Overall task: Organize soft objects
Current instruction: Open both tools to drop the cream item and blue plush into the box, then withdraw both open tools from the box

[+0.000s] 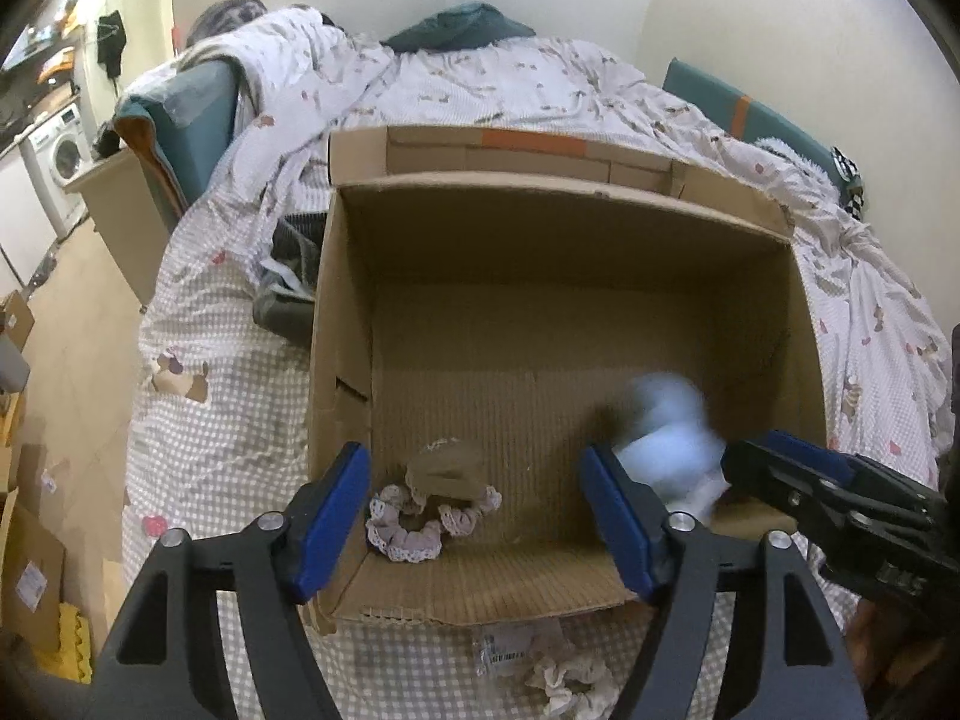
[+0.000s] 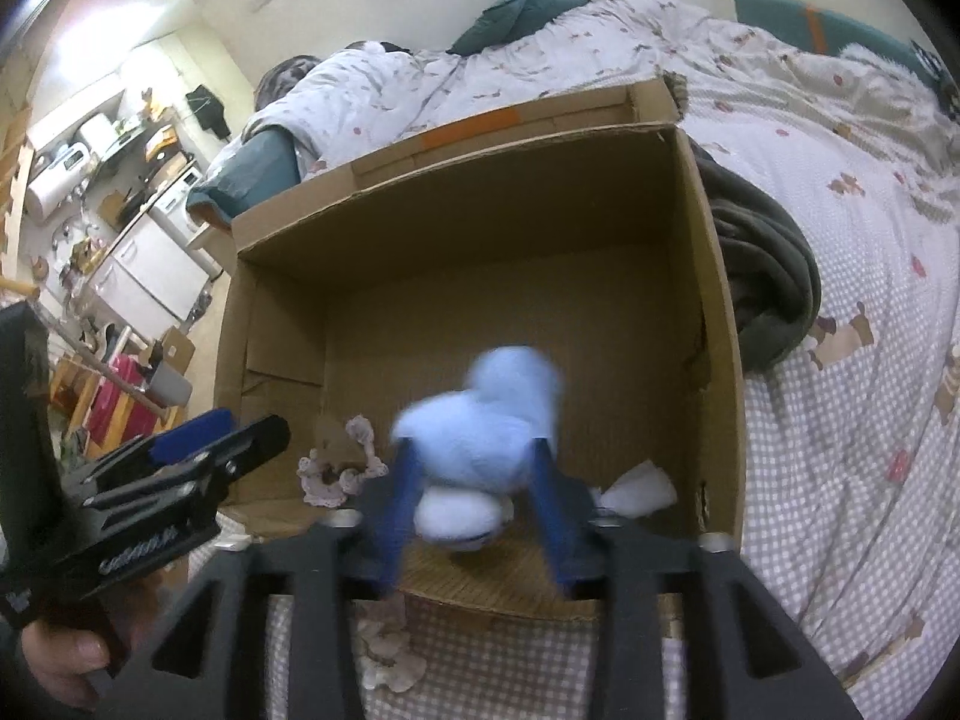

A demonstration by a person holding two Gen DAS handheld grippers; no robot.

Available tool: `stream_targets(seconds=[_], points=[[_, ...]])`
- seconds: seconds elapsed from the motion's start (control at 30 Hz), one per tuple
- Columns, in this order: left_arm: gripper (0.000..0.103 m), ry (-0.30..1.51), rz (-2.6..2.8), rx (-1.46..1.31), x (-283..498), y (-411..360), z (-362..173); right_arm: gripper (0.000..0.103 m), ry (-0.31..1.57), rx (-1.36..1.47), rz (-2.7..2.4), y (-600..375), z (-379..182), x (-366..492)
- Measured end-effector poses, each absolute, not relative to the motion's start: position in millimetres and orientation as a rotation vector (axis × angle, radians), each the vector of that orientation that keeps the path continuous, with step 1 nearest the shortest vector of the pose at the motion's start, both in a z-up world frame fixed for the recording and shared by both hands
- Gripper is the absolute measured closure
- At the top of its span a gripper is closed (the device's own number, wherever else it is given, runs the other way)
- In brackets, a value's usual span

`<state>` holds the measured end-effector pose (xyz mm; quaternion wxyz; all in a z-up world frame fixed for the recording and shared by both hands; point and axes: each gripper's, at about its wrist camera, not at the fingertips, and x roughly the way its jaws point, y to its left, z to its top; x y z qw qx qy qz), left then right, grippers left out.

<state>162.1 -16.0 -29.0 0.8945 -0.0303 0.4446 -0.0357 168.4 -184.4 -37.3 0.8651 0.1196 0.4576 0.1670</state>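
An open cardboard box (image 1: 336, 312) (image 2: 717, 276) stands on the bed. A lace scrunchie (image 1: 429, 516) (image 2: 336, 474) lies on its floor at the near left. A light blue plush toy (image 2: 486, 426) (image 1: 666, 438), blurred, sits between the blue fingers of my right gripper (image 2: 474, 480) over the box's near edge. The fingers look spread wider than the toy; contact is unclear. My left gripper (image 1: 480, 510) is open and empty over the box's near edge, above the scrunchie. A white cloth (image 2: 636, 486) lies in the box's near right corner.
A second pale scrunchie (image 1: 570, 681) (image 2: 390, 654) lies on the checked bedspread (image 1: 228, 396) in front of the box. A dark blanket (image 2: 762, 276) is bunched to the right of the box. Floor with cartons (image 1: 30, 558) lies off the bed's left side.
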Motion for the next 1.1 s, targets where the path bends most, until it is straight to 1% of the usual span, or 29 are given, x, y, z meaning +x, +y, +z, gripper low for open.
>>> stream_targets(seconds=[0.03, 0.17, 0.63, 1.1], points=[[0.032, 0.922, -0.079, -0.057, 162, -17, -29, 0.027, 0.948, 0.267, 0.346, -187, -36, 168], [0.032, 0.928, -0.082, -0.034, 162, -21, -31, 0.027, 0.91, 0.293, 0.345, -194, -31, 167], [0.032, 0.931, -0.072, -0.037, 162, -18, -33, 0.027, 0.938, 0.314, 0.328, -197, -37, 169], [0.032, 0.877, -0.052, -0.016, 140, -8, -13, 0.027, 0.943, 0.333, 0.303, -210, -34, 160]])
